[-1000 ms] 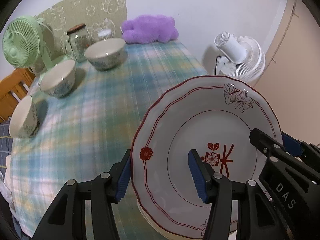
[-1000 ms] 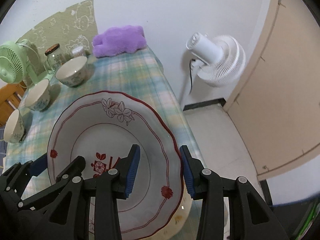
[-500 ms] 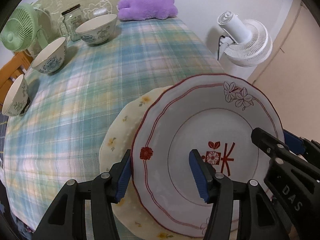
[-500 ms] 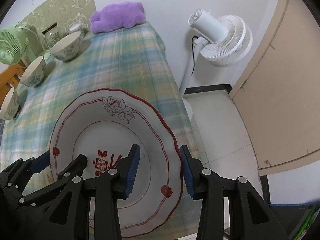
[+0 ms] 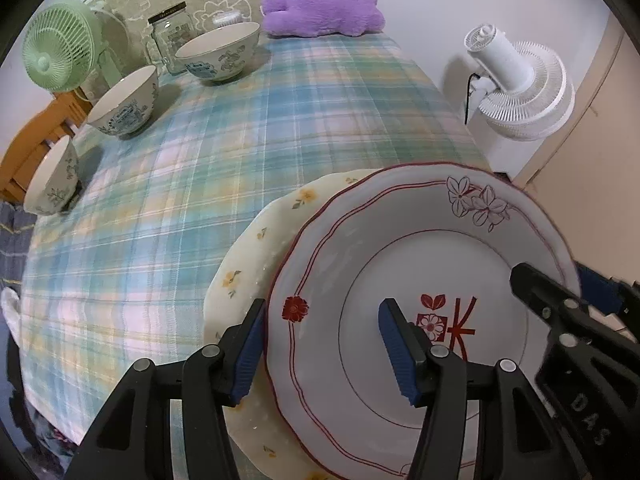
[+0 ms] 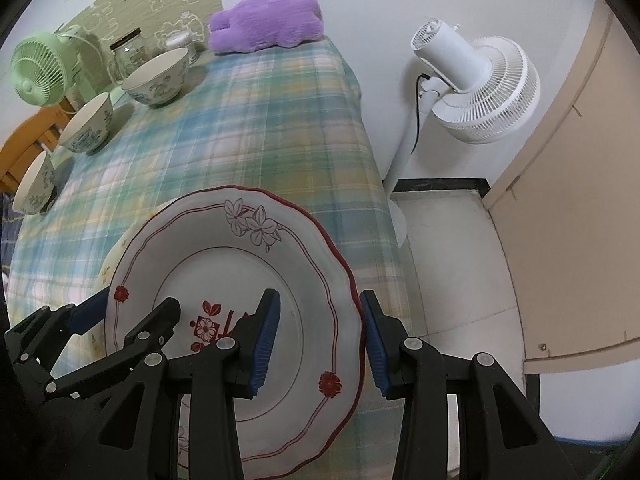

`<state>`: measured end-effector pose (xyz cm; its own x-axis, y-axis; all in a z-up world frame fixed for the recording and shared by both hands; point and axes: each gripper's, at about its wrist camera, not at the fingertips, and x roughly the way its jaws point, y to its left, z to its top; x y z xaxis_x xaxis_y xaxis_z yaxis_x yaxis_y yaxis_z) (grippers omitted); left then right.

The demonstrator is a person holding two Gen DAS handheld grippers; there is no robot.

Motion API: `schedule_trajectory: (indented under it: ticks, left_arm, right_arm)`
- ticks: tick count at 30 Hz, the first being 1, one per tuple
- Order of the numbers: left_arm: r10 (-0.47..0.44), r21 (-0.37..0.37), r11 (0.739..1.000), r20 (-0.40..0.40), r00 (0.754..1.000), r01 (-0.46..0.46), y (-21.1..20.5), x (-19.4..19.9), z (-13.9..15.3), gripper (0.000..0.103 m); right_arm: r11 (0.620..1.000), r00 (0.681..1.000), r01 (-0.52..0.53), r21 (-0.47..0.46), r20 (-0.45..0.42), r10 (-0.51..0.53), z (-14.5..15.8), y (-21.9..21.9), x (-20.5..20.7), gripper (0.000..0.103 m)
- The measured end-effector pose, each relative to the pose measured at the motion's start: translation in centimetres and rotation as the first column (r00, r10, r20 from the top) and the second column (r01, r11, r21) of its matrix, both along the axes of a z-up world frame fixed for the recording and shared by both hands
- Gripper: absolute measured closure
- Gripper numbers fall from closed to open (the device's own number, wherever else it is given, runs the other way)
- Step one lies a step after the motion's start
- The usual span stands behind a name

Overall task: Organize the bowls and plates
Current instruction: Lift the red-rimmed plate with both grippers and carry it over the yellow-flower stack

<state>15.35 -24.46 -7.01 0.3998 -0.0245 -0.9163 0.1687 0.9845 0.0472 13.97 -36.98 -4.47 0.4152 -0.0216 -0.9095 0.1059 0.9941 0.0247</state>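
Observation:
A white plate with red trim and flower prints is held by its two sides. It lies over a cream plate with yellow flowers near the table's front right corner. My left gripper straddles the red-trimmed plate's left rim, one pad outside the edge and one over the well. On the opposite rim, my right gripper is shut in the same way. Three patterned bowls stand apart along the left side: a large one, a middle one and a small one.
The plaid tablecloth covers the table. At the back stand a glass jar, a green fan and a purple plush. A white floor fan stands off the table's right edge, by a beige door.
Both grippers have come down with the red-trimmed plate and tipped further downward. The cream plate has come into view beneath it.

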Motion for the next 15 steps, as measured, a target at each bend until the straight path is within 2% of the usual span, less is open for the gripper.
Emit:
schedule_trajectory:
  ticks: [6, 7, 8, 15]
  left_arm:
    - [0.009, 0.031, 0.999, 0.004, 1.0, -0.009, -0.26, -0.08, 0.05, 0.045]
    - [0.011, 0.035, 0.999, 0.005, 1.0, -0.011, -0.31, -0.09, 0.06, 0.045]
    - [0.013, 0.04, 0.999, 0.007, 1.0, -0.013, -0.36, -0.13, 0.05, 0.045]
    - [0.047, 0.031, 0.998, -0.007, 0.999, -0.047, 0.03, -0.25, 0.1, 0.046]
  right_arm:
    - [1.0, 1.0, -0.004, -0.01, 0.014, 0.004, 0.34, -0.66, -0.01, 0.059]
    - [1.0, 1.0, -0.014, -0.003, 0.009, 0.014, 0.2, -0.69, 0.1, 0.069]
    - [1.0, 1.0, -0.025, 0.016, 0.003, 0.025, 0.08, -0.67, 0.17, 0.075]
    - [0.999, 0.999, -0.045, 0.004, 0.003, 0.045, 0.24, -0.3, 0.52, 0.075]
